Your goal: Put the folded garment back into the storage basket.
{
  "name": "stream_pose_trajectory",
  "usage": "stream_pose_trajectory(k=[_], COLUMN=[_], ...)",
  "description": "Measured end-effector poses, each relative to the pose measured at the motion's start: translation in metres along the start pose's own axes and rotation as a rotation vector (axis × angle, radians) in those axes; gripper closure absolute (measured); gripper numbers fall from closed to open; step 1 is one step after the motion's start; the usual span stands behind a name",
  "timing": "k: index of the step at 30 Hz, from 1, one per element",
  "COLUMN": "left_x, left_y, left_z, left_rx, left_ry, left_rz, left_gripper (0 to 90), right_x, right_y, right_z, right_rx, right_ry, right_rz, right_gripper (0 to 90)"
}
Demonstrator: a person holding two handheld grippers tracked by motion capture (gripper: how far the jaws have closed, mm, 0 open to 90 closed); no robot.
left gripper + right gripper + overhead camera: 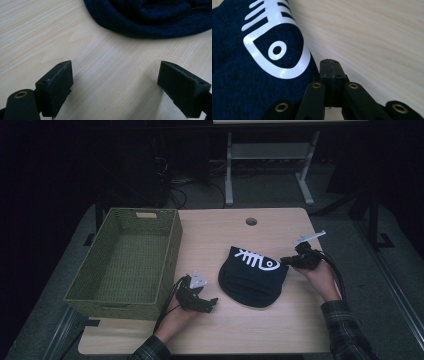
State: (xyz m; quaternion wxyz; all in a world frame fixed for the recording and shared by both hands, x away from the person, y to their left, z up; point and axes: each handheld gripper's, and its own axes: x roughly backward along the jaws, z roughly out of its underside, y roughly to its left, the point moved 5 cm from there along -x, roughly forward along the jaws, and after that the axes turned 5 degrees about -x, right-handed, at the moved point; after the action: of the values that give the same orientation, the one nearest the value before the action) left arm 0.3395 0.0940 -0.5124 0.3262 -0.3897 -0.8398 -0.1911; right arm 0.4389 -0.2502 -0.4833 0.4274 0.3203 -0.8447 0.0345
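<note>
Item: dark blue knit hat (pixel 252 277) with a white fish-skeleton print, lying flat near the middle of the wooden table (pixel 260 330), between my two hands and well apart from the basket. Condition: crumpled and folded on the side nearest me, print face up, not lifted, not held by either tool as far as I can see. My right gripper (pixel 286 261) sits at the hat's right edge, just beside the fish head; in the right gripper view its jaws are pressed together at the hem (pixel 310 66), tip against the table, and I cannot tell whether any cloth is caught between them; it looks to me as if none is. My left gripper (pixel 212 303) rests low over bare wood just short of the hat's near left edge, jaws standing wide apart with nothing between them; the left gripper view shows the hat's rim (pixel 150 22) ahead of the pads. Green woven basket (pixel 127 265): at the table's left side, nothing inside. Progress, by my judgement: early. If the hat is bound for the basket, grasping, lifting and carrying across all remain to be done.
</note>
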Motion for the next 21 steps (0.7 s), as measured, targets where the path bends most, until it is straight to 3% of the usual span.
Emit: stream_pose_trajectory(k=[11,13,15,21], left_x=[0.000,0.000,0.000,0.000], left_y=[0.001,-0.001,0.001,0.001], left_z=[0.000,0.000,0.000,0.000], left_rx=[-0.007,0.010,-0.009,-0.009], left_ry=[-0.002,-0.006,0.004,0.004], left_rz=[-0.001,0.002,0.000,-0.001], left_gripper=[12.1,12.1,12.1,12.0], right_x=[0.008,0.010,0.010,0.015], right_y=[0.019,0.022,0.024,0.034], right_z=[0.015,0.019,0.022,0.032], right_rx=[0.029,0.024,0.026,0.039], right_ry=[0.003,0.006,0.011,0.007], right_rz=[-0.010,-0.016,-0.022,-0.043], right_gripper=[90.0,90.0,90.0,90.0])
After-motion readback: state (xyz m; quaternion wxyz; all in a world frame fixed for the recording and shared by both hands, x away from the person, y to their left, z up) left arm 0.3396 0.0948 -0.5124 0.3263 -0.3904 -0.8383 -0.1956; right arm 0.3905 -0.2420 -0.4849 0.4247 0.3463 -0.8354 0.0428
